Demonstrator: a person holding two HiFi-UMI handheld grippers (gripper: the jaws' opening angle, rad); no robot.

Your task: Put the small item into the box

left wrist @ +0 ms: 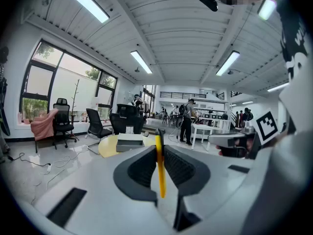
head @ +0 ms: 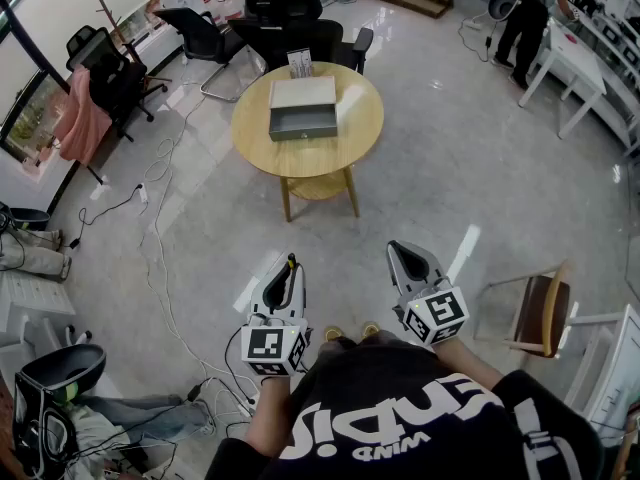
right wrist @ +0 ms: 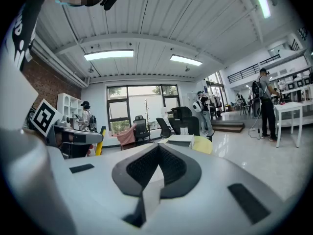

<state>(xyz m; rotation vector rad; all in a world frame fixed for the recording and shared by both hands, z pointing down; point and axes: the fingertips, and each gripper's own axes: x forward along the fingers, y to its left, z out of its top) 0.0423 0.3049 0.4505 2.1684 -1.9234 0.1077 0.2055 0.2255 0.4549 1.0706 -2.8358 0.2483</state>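
A grey box with an open front stands on the round wooden table, far ahead of both grippers. My left gripper is shut on a thin yellow item with a black tip, which stands upright between the pads. In the left gripper view the yellow item sits clamped in the jaws, with the box and table beyond. My right gripper is held level beside the left one, shut with nothing in it. The right gripper view shows its pads meeting, and the box ahead.
Black office chairs stand behind the table, and a small card sits by the box. Cables trail over the floor at left. A wooden chair is close on the right. White tables and people are further back.
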